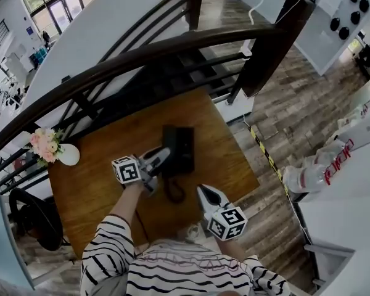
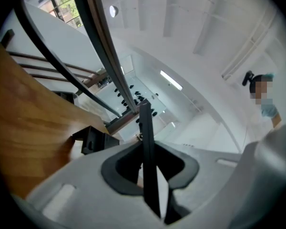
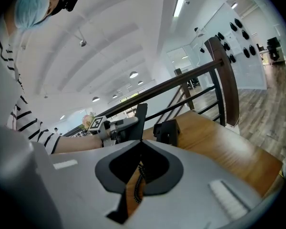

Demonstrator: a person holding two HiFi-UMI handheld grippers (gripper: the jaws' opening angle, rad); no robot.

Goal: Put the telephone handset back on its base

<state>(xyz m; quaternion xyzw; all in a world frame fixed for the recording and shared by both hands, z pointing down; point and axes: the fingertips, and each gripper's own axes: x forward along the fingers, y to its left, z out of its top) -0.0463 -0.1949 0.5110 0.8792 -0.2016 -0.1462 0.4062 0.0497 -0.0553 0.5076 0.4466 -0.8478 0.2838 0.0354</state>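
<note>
Black handset (image 3: 141, 113) gripped by left claw (image 1: 162, 157) | right claw (image 3: 140, 144) closed, empty | head view: base (image 1: 184, 142)

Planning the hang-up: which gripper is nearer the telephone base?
Left. The left gripper is at the left edge of the telephone base; the right gripper is apart, nearer the person.

Square brown wooden desk (image 1: 105, 190) against a dark curved stair railing (image 1: 142, 54). At mid-desk, black telephone base (image 1: 184, 145), with black coiled cord (image 1: 174, 194) looping toward the near edge. At the base's left side, left hand-held gripper (image 1: 166, 155), clamped on the black telephone handset (image 1: 168, 168). Just right of the cord, right hand-held gripper (image 1: 202, 190), tip off it. At far left, white round vase of pink flowers (image 1: 68, 155).
</note>
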